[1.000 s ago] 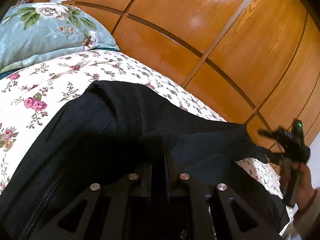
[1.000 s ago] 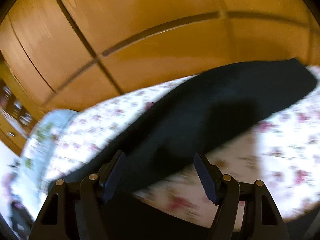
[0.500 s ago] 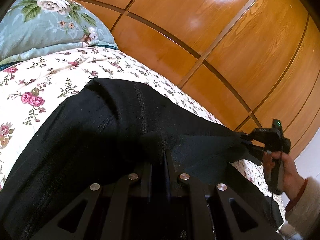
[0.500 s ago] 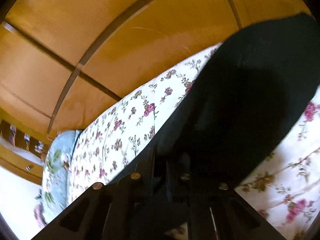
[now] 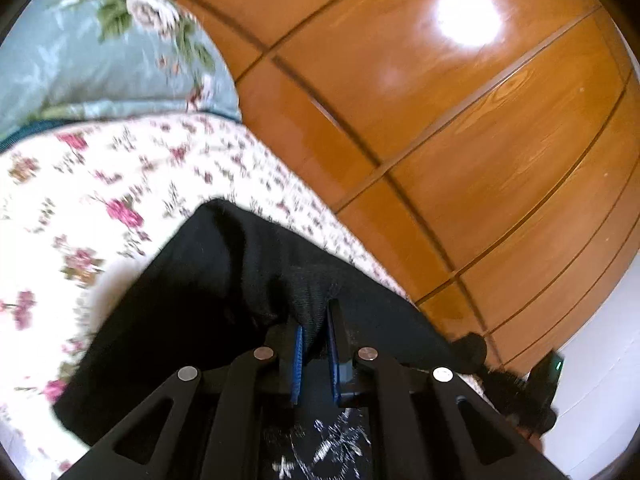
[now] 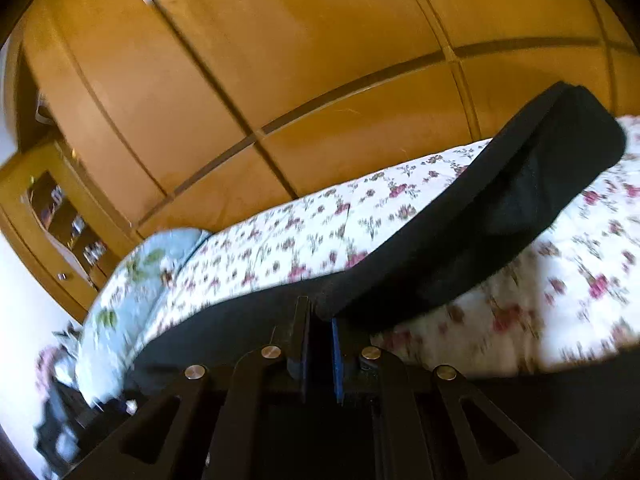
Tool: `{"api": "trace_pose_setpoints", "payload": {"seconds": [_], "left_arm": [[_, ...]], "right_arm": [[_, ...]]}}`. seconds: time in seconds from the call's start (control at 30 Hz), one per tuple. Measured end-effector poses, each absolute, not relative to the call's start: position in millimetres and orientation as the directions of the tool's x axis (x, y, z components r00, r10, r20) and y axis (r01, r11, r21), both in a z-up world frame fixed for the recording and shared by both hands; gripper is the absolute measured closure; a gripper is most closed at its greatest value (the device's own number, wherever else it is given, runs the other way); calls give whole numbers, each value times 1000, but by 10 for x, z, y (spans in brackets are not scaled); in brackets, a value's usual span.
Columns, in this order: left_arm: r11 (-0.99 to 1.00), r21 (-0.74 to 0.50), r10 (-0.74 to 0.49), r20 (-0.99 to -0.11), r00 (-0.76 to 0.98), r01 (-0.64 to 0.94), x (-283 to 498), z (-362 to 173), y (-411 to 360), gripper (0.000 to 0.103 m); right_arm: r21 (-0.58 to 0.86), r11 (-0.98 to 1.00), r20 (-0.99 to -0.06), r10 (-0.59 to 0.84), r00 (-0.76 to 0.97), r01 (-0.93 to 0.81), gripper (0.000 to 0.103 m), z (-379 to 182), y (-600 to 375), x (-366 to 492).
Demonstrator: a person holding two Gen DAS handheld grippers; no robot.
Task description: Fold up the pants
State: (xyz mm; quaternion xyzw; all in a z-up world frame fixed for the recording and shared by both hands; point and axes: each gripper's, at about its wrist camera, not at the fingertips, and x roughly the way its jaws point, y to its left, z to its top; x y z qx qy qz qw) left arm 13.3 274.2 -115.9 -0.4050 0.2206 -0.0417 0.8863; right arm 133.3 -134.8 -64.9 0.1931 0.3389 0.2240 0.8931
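Black pants (image 5: 188,304) lie on a floral bedsheet (image 5: 80,184). My left gripper (image 5: 314,320) is shut on a bunched fold of the pants' edge, lifted a little off the bed. In the right wrist view the pants (image 6: 500,216) stretch as a long black band toward the far right. My right gripper (image 6: 320,320) is shut on the near edge of the pants. The right gripper also shows at the lower right of the left wrist view (image 5: 520,392), blurred.
A blue floral pillow (image 5: 100,52) lies at the head of the bed. Wooden wardrobe doors (image 5: 460,128) stand just behind the bed. A wooden cabinet with shelves (image 6: 60,216) stands at the far left in the right wrist view.
My right gripper was open a second ago and has shut on the pants' edge. Both grippers have lifted and pulled the fabric; the views are blurred with motion.
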Motion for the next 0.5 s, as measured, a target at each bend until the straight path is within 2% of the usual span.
{"api": "trace_pose_setpoints", "payload": {"seconds": [0.1, 0.2, 0.3, 0.33, 0.4, 0.5], "left_arm": [[674, -724, -204, -377, 904, -150, -9, -1196, 2762, 88], [636, -735, -146, -412, 899, -234, -151, -1306, 2816, 73], [564, -787, -183, -413, 892, -249, -307, -1435, 2843, 61], [557, -791, -192, -418, 888, -252, -377, -1451, 2829, 57], [556, -795, -220, -422, 879, -243, -455, -1465, 2760, 54], [553, -815, -297, -386, 873, -172, -486, -1415, 2620, 45]], "right_arm": [[479, 840, -540, 511, 668, -256, 94, -881, -1255, 1153], [450, 860, -597, 489, 635, -239, 94, -1183, -1188, 1090], [466, 858, -625, 492, 606, -216, 94, -1441, -1179, 1092], [479, 850, -607, 501, 617, -218, 94, -1467, -1244, 1072], [512, 831, -583, 522, 622, -217, 94, -1498, -1287, 1092], [523, 822, -569, 533, 626, -224, 94, -1528, -1315, 1083]]}}
